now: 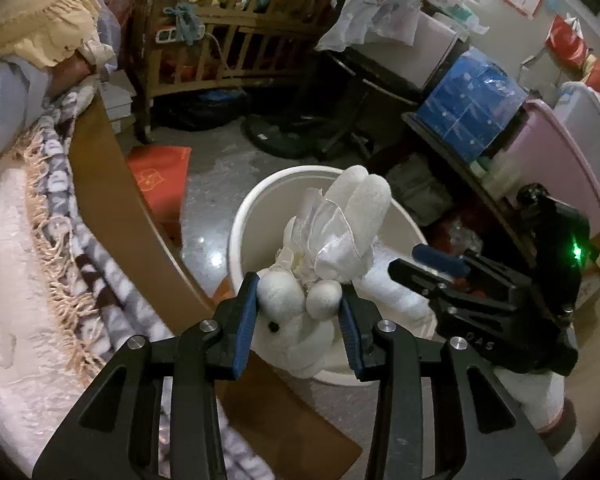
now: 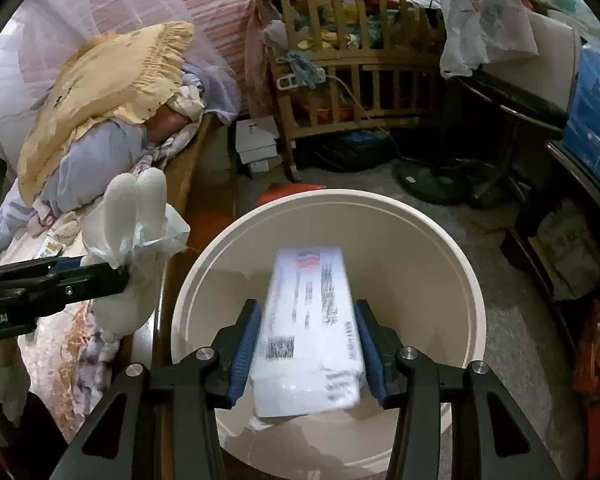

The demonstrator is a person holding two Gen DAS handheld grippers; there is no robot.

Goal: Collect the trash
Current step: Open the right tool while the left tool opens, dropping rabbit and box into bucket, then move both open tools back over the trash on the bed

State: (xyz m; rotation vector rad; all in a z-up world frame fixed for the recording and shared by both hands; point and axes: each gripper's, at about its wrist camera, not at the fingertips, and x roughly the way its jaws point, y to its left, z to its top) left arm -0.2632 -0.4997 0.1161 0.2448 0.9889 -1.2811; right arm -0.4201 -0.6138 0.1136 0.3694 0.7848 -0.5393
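Observation:
A white plush rabbit [image 1: 284, 308] wrapped with a crumpled clear plastic bag [image 1: 324, 232] sits between the blue pads of my left gripper [image 1: 300, 286], which is shut on it. It hangs over the near rim of a white bucket [image 1: 240, 216] on the floor. My right gripper [image 2: 306, 304] is shut on a long white printed box [image 2: 312, 320], held above the bucket's [image 2: 440, 232] mouth. In the right wrist view the left gripper [image 2: 116, 276] with the rabbit [image 2: 132, 200] is at the left. In the left wrist view the right gripper [image 1: 410, 260] is at the right.
A bed with a wooden side board [image 1: 112, 200] and blankets runs along the left. A wooden crib [image 2: 340, 60] stands behind, a fan base [image 2: 428, 180] and a red bag [image 1: 160, 176] lie on the floor. A dark shelf with a blue package [image 1: 468, 100] and a pink tub [image 1: 560, 168] stand right.

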